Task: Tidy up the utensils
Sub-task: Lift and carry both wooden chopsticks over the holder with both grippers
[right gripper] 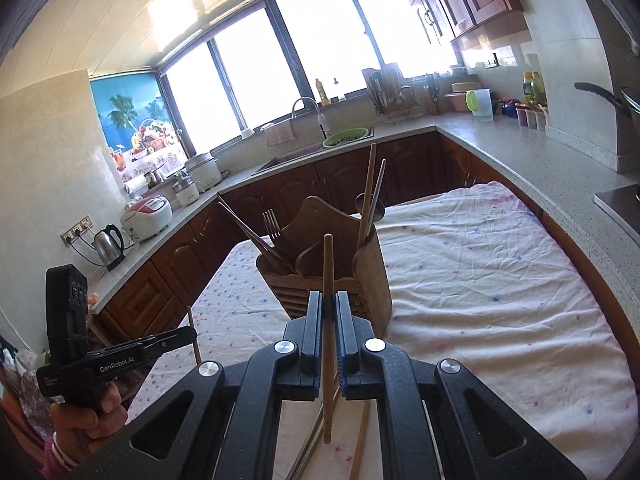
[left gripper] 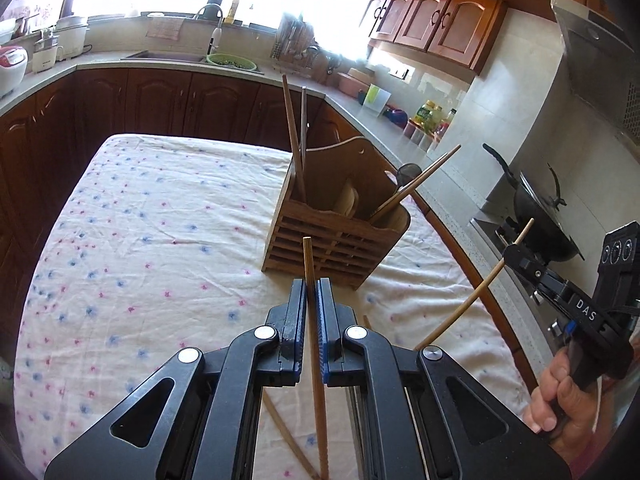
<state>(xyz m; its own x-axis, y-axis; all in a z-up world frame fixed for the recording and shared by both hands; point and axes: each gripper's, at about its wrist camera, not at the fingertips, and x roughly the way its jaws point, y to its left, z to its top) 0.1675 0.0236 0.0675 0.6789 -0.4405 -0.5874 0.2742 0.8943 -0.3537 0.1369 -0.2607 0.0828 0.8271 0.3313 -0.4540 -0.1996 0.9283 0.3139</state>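
Daylight enters through the kitchen window (right gripper: 280, 68), which is overexposed to plain white in both views. Glare from the window washes out the dish rack (left gripper: 294, 40) standing below it and bleaches the nearby upper cabinets (left gripper: 432, 20). The floral tablecloth (left gripper: 160, 220), nearer than the window, is evenly lit with soft shadows. Fisheye distortion bends the countertop (right gripper: 500, 148); corners vignette black. Focus is sharp.

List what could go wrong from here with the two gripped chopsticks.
1. Each gripper, left and right, pinches one thin chopstick well below its top, so either could pivot or slip.
2. The wooden utensil holder already has chopsticks leaning outward; an incoming stick might knock them.
3. Loose chopsticks lie on the tablecloth beneath and could be bumped.
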